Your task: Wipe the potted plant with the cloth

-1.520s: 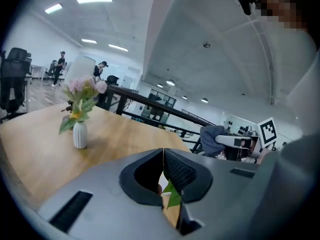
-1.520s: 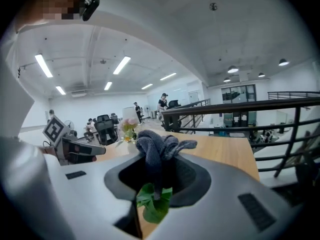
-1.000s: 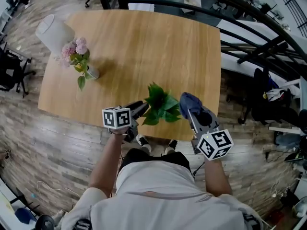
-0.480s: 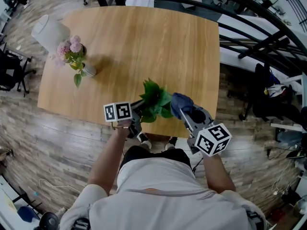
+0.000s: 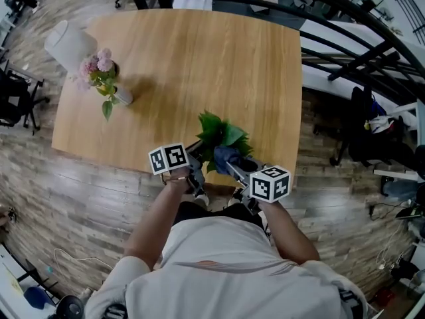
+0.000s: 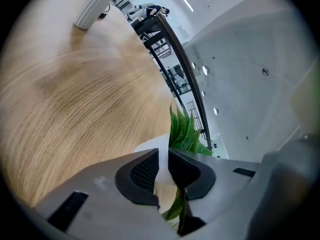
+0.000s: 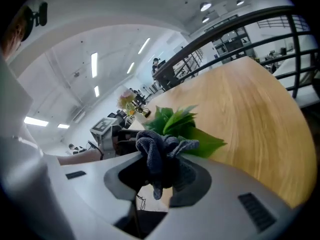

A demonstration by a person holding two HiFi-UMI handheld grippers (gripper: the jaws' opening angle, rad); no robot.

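Observation:
The potted plant (image 5: 222, 135) has broad green leaves and stands near the front edge of the wooden table (image 5: 199, 58). My left gripper (image 5: 198, 159) sits at the plant's left side. In the left gripper view its jaws (image 6: 163, 156) have just been closing to a narrow gap. A leaf (image 6: 176, 208) runs between them, and the white pot (image 6: 150, 146) shows through the gap. My right gripper (image 5: 234, 165) is shut on a bunched dark blue-grey cloth (image 7: 157, 154). The cloth (image 5: 224, 157) rests against the plant's front leaves (image 7: 177, 124).
A small white vase of pink flowers (image 5: 106, 78) stands at the table's far left, with a white cylinder (image 5: 70, 42) beside it. A dark railing (image 5: 372, 52) runs along the right. An office chair (image 5: 13, 102) stands on the floor to the left.
My right gripper has come down and to the left, bringing the cloth onto the plant's leaves. The left gripper has edged closer to the plant and rolled a little.

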